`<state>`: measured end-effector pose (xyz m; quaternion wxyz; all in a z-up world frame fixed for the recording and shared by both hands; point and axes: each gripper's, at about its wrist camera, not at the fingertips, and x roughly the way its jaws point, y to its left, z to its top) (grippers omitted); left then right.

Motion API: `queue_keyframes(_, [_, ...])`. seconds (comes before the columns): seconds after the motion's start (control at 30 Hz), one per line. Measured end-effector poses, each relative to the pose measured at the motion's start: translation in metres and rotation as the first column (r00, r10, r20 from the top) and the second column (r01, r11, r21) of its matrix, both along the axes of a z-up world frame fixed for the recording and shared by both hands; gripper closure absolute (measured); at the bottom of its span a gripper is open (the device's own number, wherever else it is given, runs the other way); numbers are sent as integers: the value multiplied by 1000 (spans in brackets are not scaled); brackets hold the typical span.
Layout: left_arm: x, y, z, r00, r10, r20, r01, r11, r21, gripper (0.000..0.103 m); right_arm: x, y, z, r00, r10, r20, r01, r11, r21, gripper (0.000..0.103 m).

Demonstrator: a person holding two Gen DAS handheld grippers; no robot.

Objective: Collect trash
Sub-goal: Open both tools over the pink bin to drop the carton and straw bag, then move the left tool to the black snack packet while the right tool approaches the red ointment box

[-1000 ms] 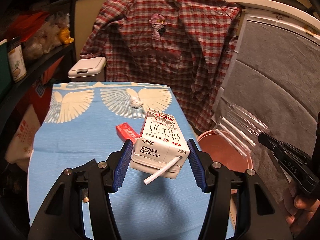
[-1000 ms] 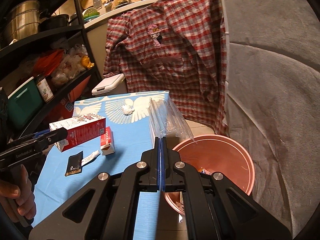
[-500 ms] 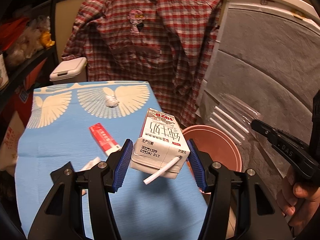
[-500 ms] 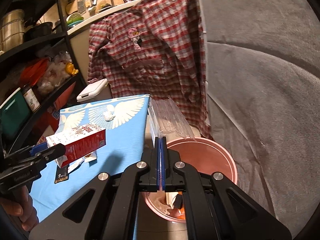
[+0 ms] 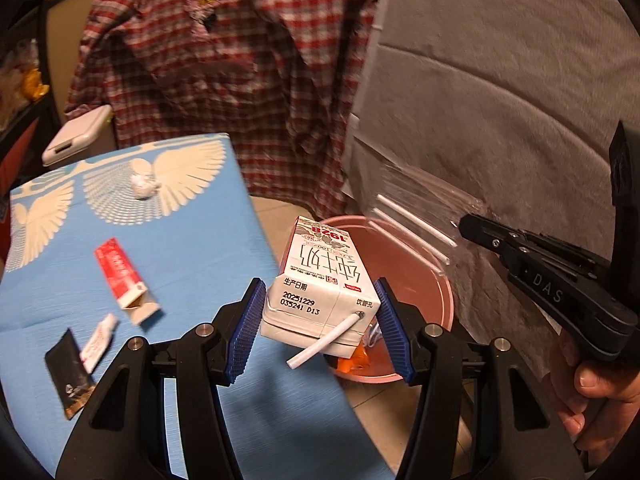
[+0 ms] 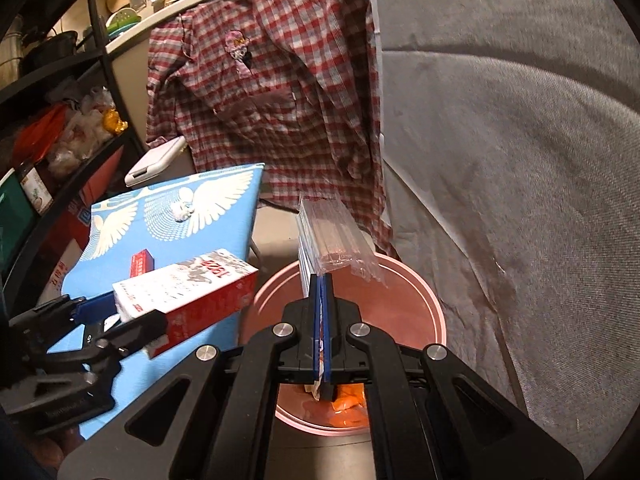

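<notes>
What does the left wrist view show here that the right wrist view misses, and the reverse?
Only the left wrist view shows the small tube and black sachet on the blue table, and the carton's straw. Only the right wrist view shows the shelf's jar. Both show the milk carton gripped in the left tool, the clear plastic wrapper pinched in the right tool, and the pink bin.

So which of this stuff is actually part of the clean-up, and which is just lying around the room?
Part of the job:
- milk carton, held in the left hand-held gripper
- clear plastic wrapper, pinched in the right hand-held gripper
- pink bin
- red box, small tube, black sachet, crumpled tissue on the blue table

Just lying about:
- plaid shirt
- grey cover
- white lidded bin
</notes>
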<state>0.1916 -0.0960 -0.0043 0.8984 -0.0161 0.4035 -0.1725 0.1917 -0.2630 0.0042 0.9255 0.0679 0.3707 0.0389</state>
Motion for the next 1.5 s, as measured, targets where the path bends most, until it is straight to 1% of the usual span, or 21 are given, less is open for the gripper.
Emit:
queue_keyframes(0.13, [8, -17, -10, 999, -26, -30, 26, 1000, 9, 48, 4, -4, -1, 1000, -6, -9, 6, 1000, 11, 102])
queue_keyframes(0.17, [10, -19, -11, 999, -29, -35, 29, 1000, 10, 48, 4, -5, -2, 1000, -7, -11, 7, 1000, 13, 101])
queue_keyframes(0.2, [12, -22, -13, 999, -33, -42, 34, 999, 11, 48, 5, -6, -2, 1000, -7, -14, 8, 1000, 15, 98])
queue_keyframes(0.27, [15, -28, -16, 998, -36, -50, 36, 999, 10, 47, 6, -7, -4, 1000, -14, -20, 15, 1000, 22, 98])
queue_keyframes(0.37, [17, -31, -16, 998, -42, -46, 42, 999, 1, 47, 8, -11, -7, 999, -21, -37, 22, 999, 38, 95])
queue_keyframes(0.43, [19, -33, -17, 998, -47, -47, 47, 999, -1, 47, 8, -12, -7, 999, -29, -34, 30, 999, 36, 89])
queue_keyframes(0.47, [19, -33, -17, 998, -47, -44, 47, 999, -1, 47, 8, -12, -6, 999, -31, -31, 33, 999, 38, 83])
queue_keyframes(0.5, [20, -32, -16, 998, -48, -43, 48, 999, -3, 47, 7, -12, -6, 999, -32, -28, 34, 999, 39, 80])
queue_keyframes(0.57, [19, -28, -15, 998, -45, -38, 45, 999, -3, 47, 6, -11, -5, 999, -30, -22, 31, 999, 39, 80])
queue_keyframes(0.73, [12, -11, -7, 999, -45, -14, 45, 999, -12, 47, 2, -6, 0, 1000, -19, 2, 19, 999, 28, 80])
queue_keyframes(0.93, [2, 11, 6, 1000, -15, 16, 15, 1000, -19, 47, -3, -2, 7, 1000, -11, 28, 11, 1000, 26, 80])
queue_keyframes(1.13, [-15, 36, 18, 998, 16, 56, -17, 1000, 3, 49, -11, 17, 14, 998, 31, 60, -31, 999, 7, 80])
queue_keyframes(1.27, [-25, 64, 27, 996, 56, 75, -56, 998, -2, 55, -17, 32, 22, 995, 54, 82, -56, 998, 16, 80])
queue_keyframes(1.5, [-41, 131, 33, 985, 147, 88, -147, 989, -6, 58, -25, 70, 32, 987, 113, 117, -115, 993, 14, 80])
